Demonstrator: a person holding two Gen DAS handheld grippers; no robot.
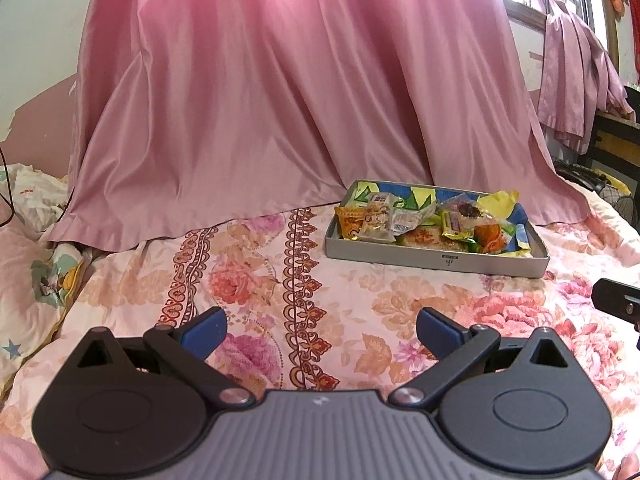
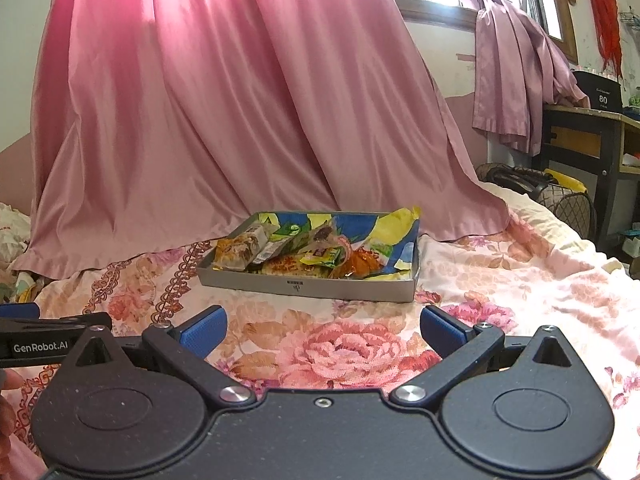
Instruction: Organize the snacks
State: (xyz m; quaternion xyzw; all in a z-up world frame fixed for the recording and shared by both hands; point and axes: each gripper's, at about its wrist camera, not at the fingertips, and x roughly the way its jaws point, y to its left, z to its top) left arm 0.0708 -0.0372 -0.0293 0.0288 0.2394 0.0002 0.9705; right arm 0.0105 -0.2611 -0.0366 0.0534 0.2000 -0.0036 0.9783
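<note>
A shallow grey box sits on the floral bedspread, holding several snack packets in yellow, orange and green wrappers. It also shows in the right wrist view, with the packets piled inside. My left gripper is open and empty, low over the bedspread, short of the box and to its left. My right gripper is open and empty, directly in front of the box. Each gripper has blue pads.
A pink curtain drapes onto the bed just behind the box. A pillow lies at the left. A wooden desk and a bag stand to the right of the bed. The left gripper's body shows at the right view's left edge.
</note>
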